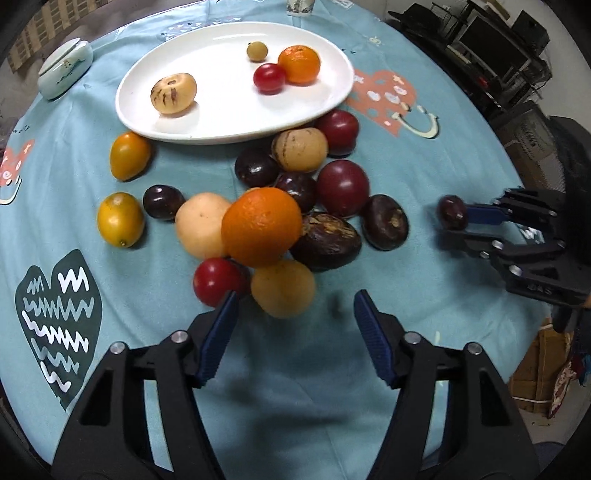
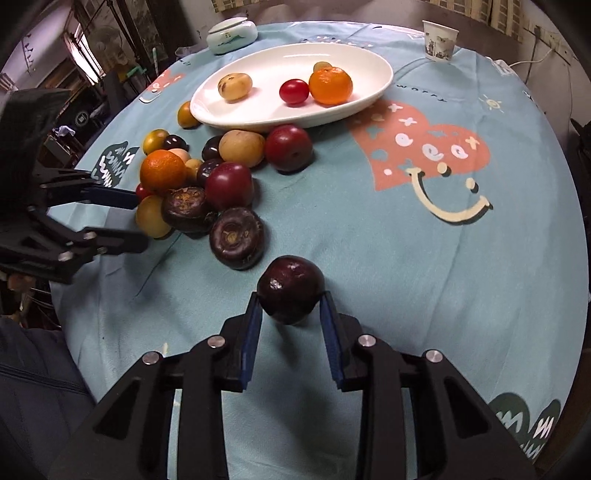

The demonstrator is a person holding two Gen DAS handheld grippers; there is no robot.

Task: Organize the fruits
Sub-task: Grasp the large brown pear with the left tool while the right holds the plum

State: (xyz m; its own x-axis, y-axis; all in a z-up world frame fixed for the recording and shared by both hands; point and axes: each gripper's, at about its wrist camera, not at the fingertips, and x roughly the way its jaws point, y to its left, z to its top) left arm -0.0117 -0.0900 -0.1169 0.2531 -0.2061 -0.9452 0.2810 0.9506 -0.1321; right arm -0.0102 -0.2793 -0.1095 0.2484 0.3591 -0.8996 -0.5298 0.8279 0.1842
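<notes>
The right gripper (image 2: 290,301) is gripping a dark purple fruit (image 2: 290,294) between its blue-padded fingers (image 2: 252,332), which are closing on both of its sides, and is holding it over the blue patterned cloth (image 2: 406,258) covering the counter, apart from the other fruit. The left gripper (image 1: 295,306) is standing wide open and holding nothing, its fingers (image 1: 218,339) spreading just in front of a yellow-orange fruit (image 1: 283,288) and a small red fruit (image 1: 218,281) at the near edge of the heap. Just behind those, a large orange (image 1: 261,226) is sitting on top of the heap, leaning against a pale peach-coloured fruit (image 1: 199,225) and a dark brownish fruit (image 1: 327,242). Farther back, several dark purple and dark red round fruits are crowding together with a tan striped fruit (image 1: 299,149), while two yellow fruits (image 1: 120,219) are lying off to the left side. Beyond the heap, a white oval plate (image 1: 221,122) is resting on the cloth and carrying a tan striped fruit, a small red tomato (image 1: 269,78), a mandarin (image 1: 299,64) and a small greenish fruit (image 1: 256,51). At the far edge of the counter a pale lidded jar (image 2: 231,34) and a paper cup (image 2: 439,40) are standing well apart from each other.
</notes>
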